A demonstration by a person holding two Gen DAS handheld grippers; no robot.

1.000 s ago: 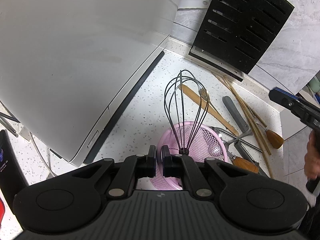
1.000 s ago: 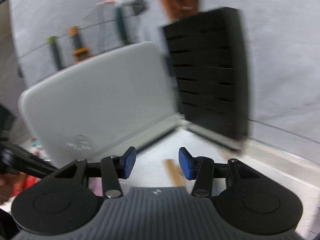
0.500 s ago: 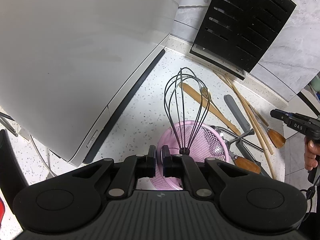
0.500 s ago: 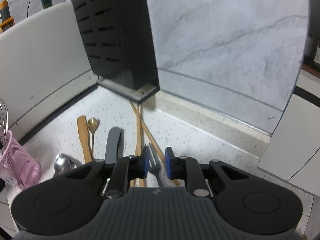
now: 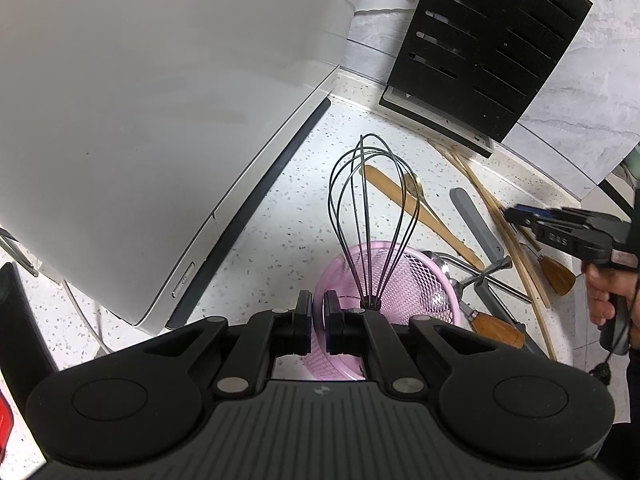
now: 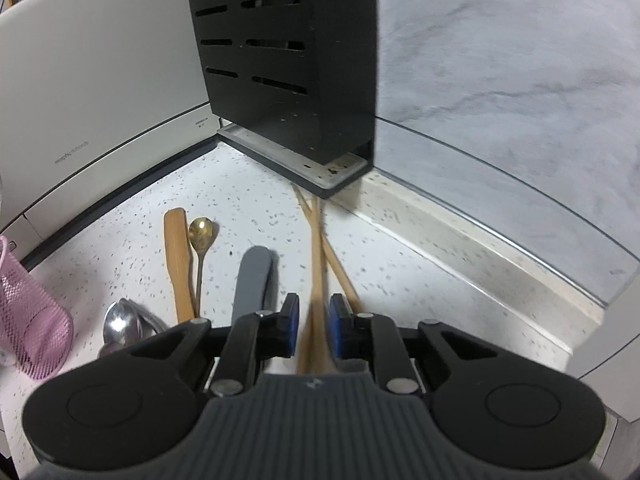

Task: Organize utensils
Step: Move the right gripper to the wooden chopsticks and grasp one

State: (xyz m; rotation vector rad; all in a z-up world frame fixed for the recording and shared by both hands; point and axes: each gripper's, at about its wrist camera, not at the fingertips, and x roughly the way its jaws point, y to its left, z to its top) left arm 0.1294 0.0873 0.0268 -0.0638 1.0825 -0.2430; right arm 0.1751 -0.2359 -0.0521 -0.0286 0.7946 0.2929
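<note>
1. Two wooden chopsticks lie crossed on the speckled table, tips reaching toward the black slotted holder at the wall.
2. Straddling them, the right tool has its blue pads drawn close, having just closed in; contact is blurred, so a firm clamp cannot be confirmed.
3. Beside them lie a grey spatula handle, a gold spoon and a wooden paddle.
4. Further left, the left tool is shut on the rim of the pink mesh cup, which holds a whisk.
5. Advice: squeeze both sticks together near the middle, lift level, and keep the cup steadied.
</note>
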